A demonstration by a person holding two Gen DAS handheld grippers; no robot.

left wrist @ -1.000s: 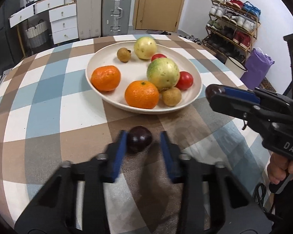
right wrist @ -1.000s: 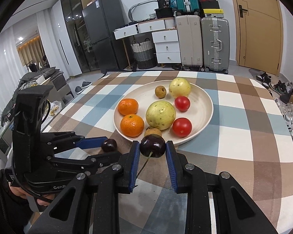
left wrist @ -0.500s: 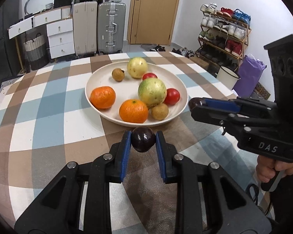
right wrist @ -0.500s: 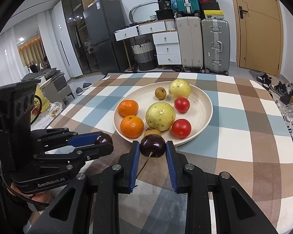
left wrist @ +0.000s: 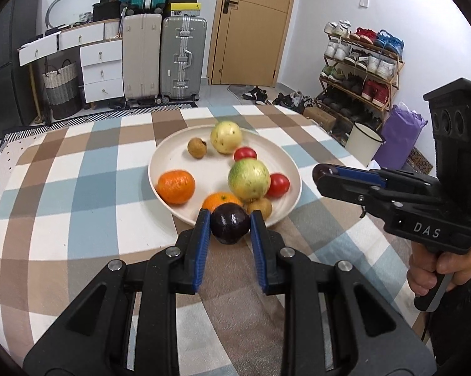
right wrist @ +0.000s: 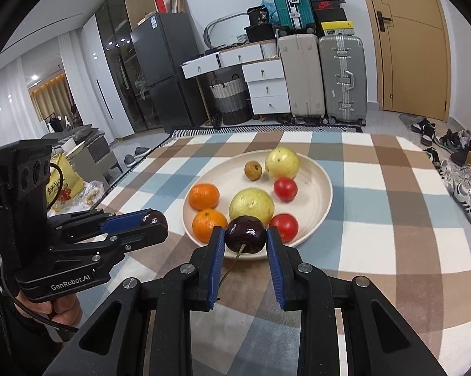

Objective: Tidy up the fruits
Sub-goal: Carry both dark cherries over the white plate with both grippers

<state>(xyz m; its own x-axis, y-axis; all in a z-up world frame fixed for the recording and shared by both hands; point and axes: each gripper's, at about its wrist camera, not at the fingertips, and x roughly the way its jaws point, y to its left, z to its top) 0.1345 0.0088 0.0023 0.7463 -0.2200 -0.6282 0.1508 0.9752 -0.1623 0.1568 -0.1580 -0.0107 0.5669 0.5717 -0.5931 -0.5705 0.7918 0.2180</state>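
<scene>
Left gripper point(left wrist: 230, 226) clamped on glossy dark plum point(left wrist: 230, 223), near plate's front rim. Right gripper point(right wrist: 245, 238) clamped on shiny stemmed cherry point(right wrist: 245, 234), at same rim. Smooth cream round plate point(left wrist: 169, 159) beyond: dimpled oranges, speckled guavas, tomatoes. Checked tablecloth point(left wrist: 79, 188) bare left and right.

The table point(left wrist: 79, 188) in front of me is covered by a checked cloth point(right wrist: 392, 219) in blue, brown and white squares. The only thing I see resting directly on it is a wide cream plate point(left wrist: 169, 163), set near the middle. Its far rim point(right wrist: 324, 185) sits over a blue and white patch, its near rim over a brown square. Beyond the table's far edge a patterned rug point(left wrist: 110, 114) lies on the floor.
</scene>
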